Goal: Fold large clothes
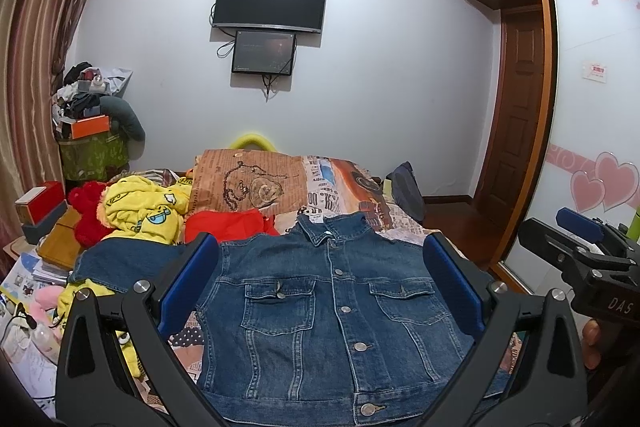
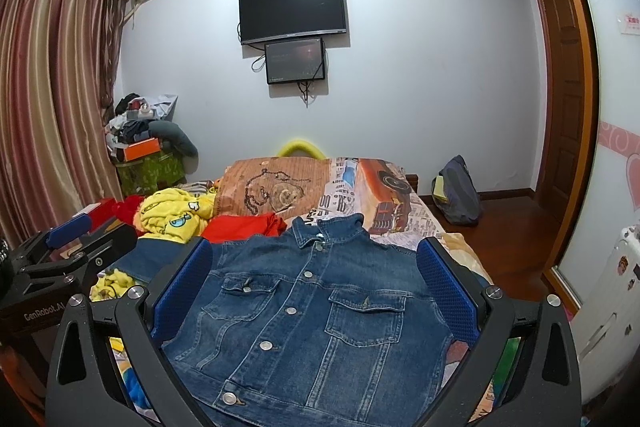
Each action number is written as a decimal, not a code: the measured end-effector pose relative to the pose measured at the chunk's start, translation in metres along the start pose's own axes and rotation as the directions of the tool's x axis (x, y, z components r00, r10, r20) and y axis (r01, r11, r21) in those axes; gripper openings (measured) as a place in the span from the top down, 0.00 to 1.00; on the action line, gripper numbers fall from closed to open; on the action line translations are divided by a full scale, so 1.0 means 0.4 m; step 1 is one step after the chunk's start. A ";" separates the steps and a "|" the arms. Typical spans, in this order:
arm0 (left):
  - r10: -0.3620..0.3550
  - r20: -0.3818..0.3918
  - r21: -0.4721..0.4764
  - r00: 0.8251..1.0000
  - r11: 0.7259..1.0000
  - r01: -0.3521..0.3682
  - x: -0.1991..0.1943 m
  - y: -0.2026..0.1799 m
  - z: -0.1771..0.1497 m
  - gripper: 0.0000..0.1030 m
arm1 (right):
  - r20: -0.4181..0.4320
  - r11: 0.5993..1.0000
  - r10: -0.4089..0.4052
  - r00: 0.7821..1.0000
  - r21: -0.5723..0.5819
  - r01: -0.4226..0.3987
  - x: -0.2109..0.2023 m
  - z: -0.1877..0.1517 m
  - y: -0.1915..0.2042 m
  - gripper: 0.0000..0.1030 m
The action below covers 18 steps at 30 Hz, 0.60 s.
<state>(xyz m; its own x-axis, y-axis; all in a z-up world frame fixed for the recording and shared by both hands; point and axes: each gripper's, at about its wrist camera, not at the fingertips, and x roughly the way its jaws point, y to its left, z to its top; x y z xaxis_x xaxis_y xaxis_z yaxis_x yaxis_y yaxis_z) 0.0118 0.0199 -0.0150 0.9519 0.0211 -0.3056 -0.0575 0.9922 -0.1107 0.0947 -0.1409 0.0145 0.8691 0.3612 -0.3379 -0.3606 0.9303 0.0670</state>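
A blue denim jacket [image 1: 332, 311] lies buttoned and face up on the bed, collar away from me, one sleeve [image 1: 124, 259] stretched out to the left. My left gripper [image 1: 320, 251] hovers open above it, blue pads wide apart, nothing between them. In the right wrist view the same jacket [image 2: 316, 315] fills the foreground, and my right gripper [image 2: 314, 251] is open over it too. Each gripper shows in the other's view: the right one [image 1: 580, 243] at the right edge, the left one [image 2: 76, 239] at the left edge. Neither touches the cloth.
The bed [image 1: 340, 183] has a newspaper-print cover and a brown pillow [image 1: 248, 179]. Yellow clothing [image 1: 144, 207], a red garment [image 1: 228, 223] and plush toys pile at the left. Boxes and books crowd the left floor. A wardrobe [image 1: 592, 107], a door and a dark bag [image 2: 456, 191] stand right.
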 end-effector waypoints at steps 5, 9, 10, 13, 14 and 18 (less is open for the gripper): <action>-0.003 -0.012 -0.015 1.000 1.000 0.003 0.014 0.010 -0.002 0.00 | -0.014 1.000 0.000 1.000 0.002 0.000 0.016 0.002 0.000 0.02; 0.015 -0.021 -0.025 1.000 1.000 -0.015 0.036 0.030 -0.001 0.00 | -0.030 1.000 0.000 1.000 -0.004 0.000 0.039 0.006 0.003 0.02; 0.019 -0.025 -0.027 1.000 0.999 -0.019 0.043 0.037 0.000 0.00 | -0.034 1.000 -0.001 0.999 -0.005 0.001 0.047 0.007 0.003 0.02; 0.049 -0.035 -0.044 0.998 0.998 -0.051 0.075 0.068 0.003 0.00 | -0.057 1.000 0.004 0.998 -0.009 -0.004 0.082 0.010 0.005 0.02; 0.065 -0.039 -0.047 0.997 0.997 -0.067 0.088 0.079 0.004 0.00 | -0.065 1.000 0.003 0.998 -0.011 -0.004 0.098 0.011 0.006 0.02; 0.154 -0.063 -0.061 0.986 0.986 -0.158 0.154 0.139 0.006 0.00 | -0.095 1.000 -0.001 0.995 -0.021 -0.001 0.161 0.010 0.012 0.02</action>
<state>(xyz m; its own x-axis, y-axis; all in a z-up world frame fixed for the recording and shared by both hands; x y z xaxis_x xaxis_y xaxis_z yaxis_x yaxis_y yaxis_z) 0.0677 0.0765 -0.0378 0.9107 0.1656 -0.3783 -0.2252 0.9670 -0.1188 0.1502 -0.1129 -0.0031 0.8332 0.3527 -0.4259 -0.3687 0.9283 0.0476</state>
